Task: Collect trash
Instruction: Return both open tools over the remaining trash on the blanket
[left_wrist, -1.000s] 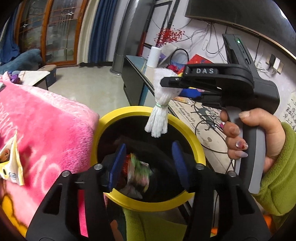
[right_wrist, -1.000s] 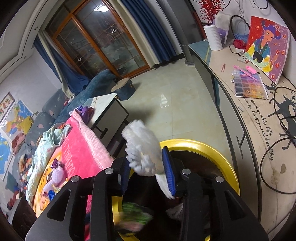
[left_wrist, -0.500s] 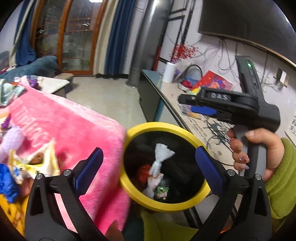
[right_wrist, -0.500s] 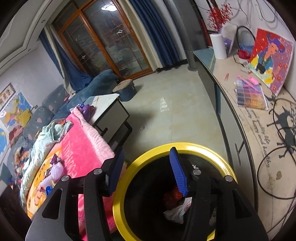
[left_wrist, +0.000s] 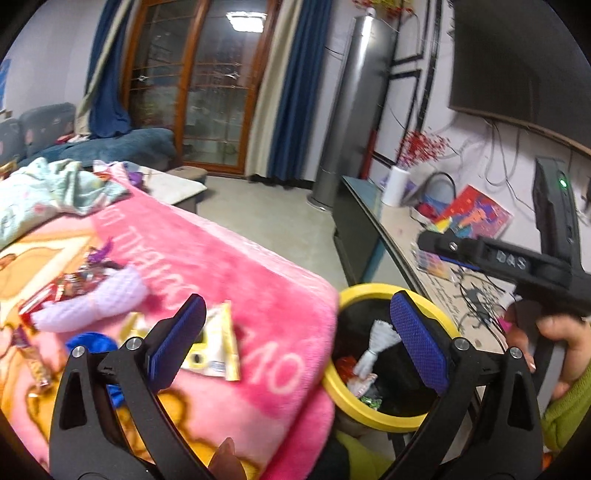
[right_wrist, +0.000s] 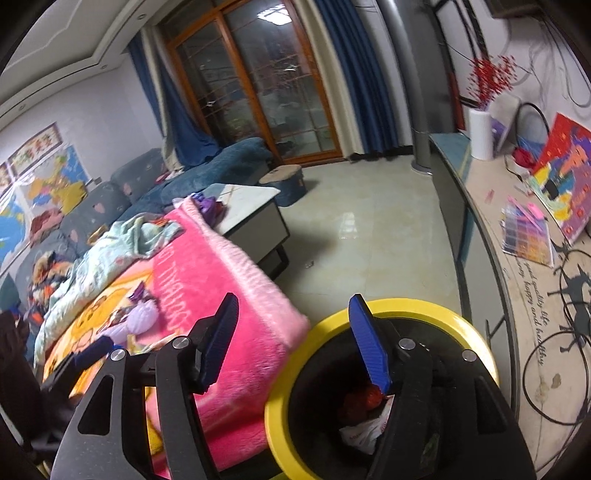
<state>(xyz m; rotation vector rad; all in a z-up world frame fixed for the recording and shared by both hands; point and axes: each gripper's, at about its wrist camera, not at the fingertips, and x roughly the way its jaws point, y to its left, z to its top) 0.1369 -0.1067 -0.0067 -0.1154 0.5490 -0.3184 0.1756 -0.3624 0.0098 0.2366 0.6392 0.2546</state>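
Note:
A yellow-rimmed black trash bin (left_wrist: 369, 290) stands beside the pink blanket (left_wrist: 236, 266); it also shows in the right wrist view (right_wrist: 424, 306). Inside lie a white tied bundle (left_wrist: 376, 341) and wrappers (right_wrist: 360, 432). My left gripper (left_wrist: 295, 339) is open and empty, straddling the blanket edge and the bin. My right gripper (right_wrist: 293, 345) is open and empty above the bin's left rim; its body shows in the left wrist view (left_wrist: 517, 262). On the blanket lie a yellow packet (left_wrist: 218, 347), a lilac bundle (left_wrist: 92, 299), a blue scrap (left_wrist: 92, 341) and foil wrappers (left_wrist: 62, 286).
A long cabinet (right_wrist: 517, 273) with cables, a painting (right_wrist: 565, 177) and a white vase (right_wrist: 480, 134) runs along the right wall. A low white table (right_wrist: 255, 218) stands behind the blanket. A blue sofa (right_wrist: 221, 166) sits by the glass doors. Bare tiled floor (right_wrist: 369, 229) lies between.
My right gripper let go of the white bundle, which now lies in the bin. My left gripper opened, dropped its wrapper and swung left toward the blanket.

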